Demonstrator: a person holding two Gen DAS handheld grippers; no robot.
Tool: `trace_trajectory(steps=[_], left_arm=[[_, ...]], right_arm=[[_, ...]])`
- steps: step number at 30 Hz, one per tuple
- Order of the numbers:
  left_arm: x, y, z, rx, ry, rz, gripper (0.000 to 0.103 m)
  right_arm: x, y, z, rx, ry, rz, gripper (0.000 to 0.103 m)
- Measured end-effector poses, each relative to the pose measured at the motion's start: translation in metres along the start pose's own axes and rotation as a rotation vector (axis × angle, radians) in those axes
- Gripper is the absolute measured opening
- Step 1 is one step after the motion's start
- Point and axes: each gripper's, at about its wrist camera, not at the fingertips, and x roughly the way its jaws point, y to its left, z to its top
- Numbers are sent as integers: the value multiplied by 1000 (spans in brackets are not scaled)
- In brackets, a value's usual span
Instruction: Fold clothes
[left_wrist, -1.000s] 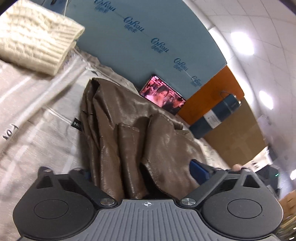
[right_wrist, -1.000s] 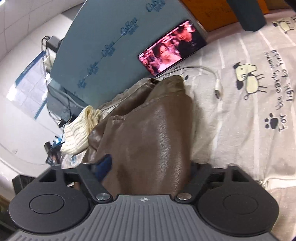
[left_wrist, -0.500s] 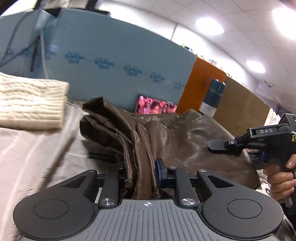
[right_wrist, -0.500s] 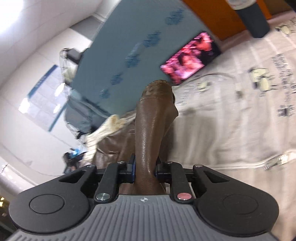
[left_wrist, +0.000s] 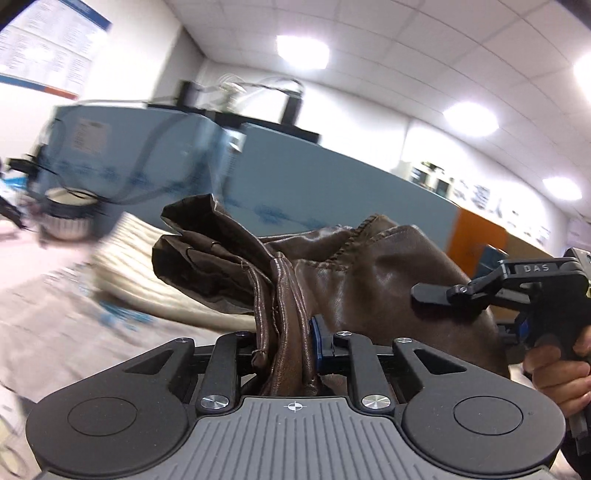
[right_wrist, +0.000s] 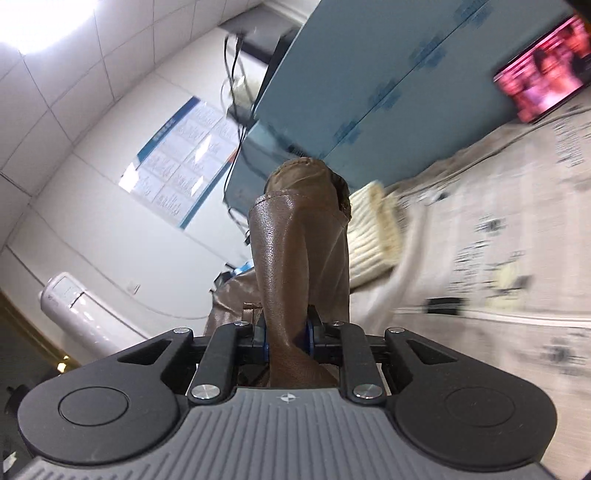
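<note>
A brown leather garment (left_wrist: 369, 273) hangs lifted off the printed bed sheet (right_wrist: 517, 229). My left gripper (left_wrist: 286, 343) is shut on a bunched, seamed edge of it, folds spilling up and left. My right gripper (right_wrist: 286, 338) is shut on another part of the brown leather garment (right_wrist: 299, 258), which rises as a narrow column in front of the lens. In the left wrist view the right gripper (left_wrist: 517, 295) shows at the right edge, held by a hand (left_wrist: 557, 373), against the leather's far side.
A folded cream knit sweater (right_wrist: 373, 232) lies on the sheet behind the garment, also blurred in the left view (left_wrist: 147, 266). A blue board (right_wrist: 388, 85) stands along the back, with a lit phone screen (right_wrist: 543, 88) leaning on it. Cables and a wall poster (right_wrist: 181, 155) lie beyond.
Both grippers closed on the leather garment and lifted it off the sheet. Both views have swung upward and sideways, and the garment now hangs between the two grippers.
</note>
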Motion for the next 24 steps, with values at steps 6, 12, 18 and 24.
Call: trace_trajectory(steps=[6, 12, 18, 24], left_arm=[[-10, 51, 12, -94, -63, 136, 18], [0, 86, 47, -107, -145, 186, 18], [48, 100, 72, -72, -126, 153, 18], [104, 103, 72, -77, -71, 117, 18]], right_arm=[[85, 16, 3, 26, 80, 38, 16], [134, 34, 19, 19, 60, 103, 16], [150, 18, 46, 57, -20, 91, 16], [161, -20, 65, 68, -100, 23, 16]])
